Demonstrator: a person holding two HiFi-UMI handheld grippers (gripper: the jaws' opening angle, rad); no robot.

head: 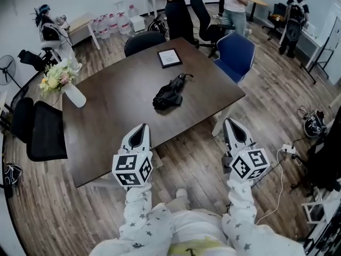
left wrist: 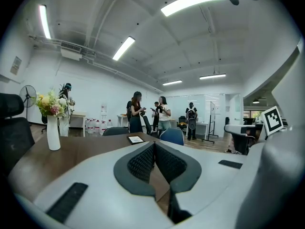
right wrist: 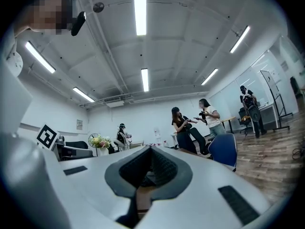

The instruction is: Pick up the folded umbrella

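Observation:
The folded black umbrella (head: pixel 169 92) lies on the dark brown table (head: pixel 106 121), right of its middle. My left gripper (head: pixel 142 128) hovers over the table's near edge, short of the umbrella and to its left, jaws shut on nothing. My right gripper (head: pixel 230 123) is off the table's near right corner, above the floor, jaws also closed and empty. In the left gripper view the left gripper (left wrist: pixel 153 145) has its pads (left wrist: pixel 140 162) meeting at the tip and hides the umbrella. The right gripper (right wrist: pixel 150 150) points level across the table.
A framed tablet (head: pixel 169 57) lies at the table's far side and a white vase of flowers (head: pixel 66 84) at its left end. Black chairs (head: pixel 45 129) and a blue chair (head: pixel 236 55) ring the table. Several people stand at the back. Cables (head: pixel 279 169) trail on the floor at the right.

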